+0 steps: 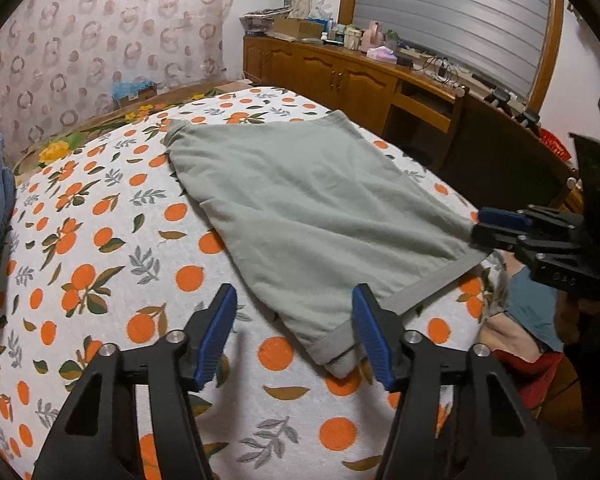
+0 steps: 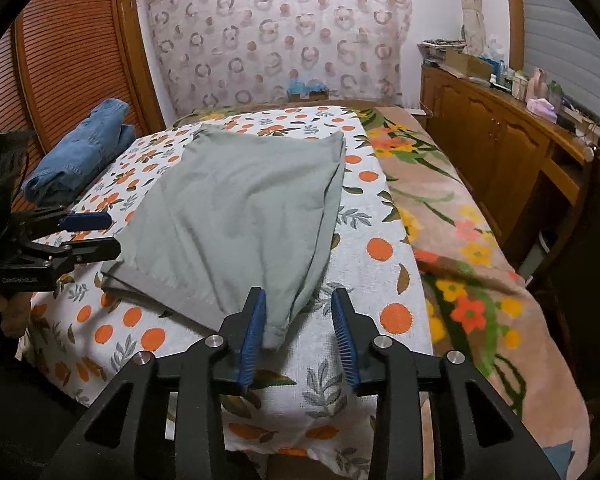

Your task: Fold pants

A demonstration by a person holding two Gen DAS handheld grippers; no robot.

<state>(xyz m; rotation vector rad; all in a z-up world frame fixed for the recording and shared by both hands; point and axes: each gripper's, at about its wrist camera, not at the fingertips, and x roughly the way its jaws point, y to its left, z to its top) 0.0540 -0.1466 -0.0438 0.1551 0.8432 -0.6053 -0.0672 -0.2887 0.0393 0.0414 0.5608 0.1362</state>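
1. Grey-green pants (image 2: pixel 240 204) lie folded flat on a bed, on a white cover printed with oranges (image 2: pixel 364 248).
2. In the right wrist view their long axis runs from the near edge of the bed at 6 o'clock towards the far wall at 12 o'clock. The wide hemmed end (image 2: pixel 168 288) lies nearest the camera and the cloth narrows as it goes away.
3. The left hand-held gripper (image 1: pixel 294 330) has its jaws spread wide. The near left corner of the pants (image 1: pixel 332 348) sits just inside its right finger (image 1: pixel 370 332); it grips nothing.
4. The right hand-held gripper (image 2: pixel 300 334) is also spread wide. The near right corner of the pants (image 2: pixel 274 338) rests against its left finger (image 2: pixel 254 330), unclamped.
5. A folded stack of blue denim (image 2: pixel 80 148) sits on the bed at 10 o'clock from the pants, well apart from them.
6. A floral blanket (image 2: pixel 460 232) covers the bed at 3 o'clock.
7. An open cardboard box (image 1: pixel 296 26) stands on the wooden bench (image 1: pixel 340 76) along the wall; its contents are too small to tell.
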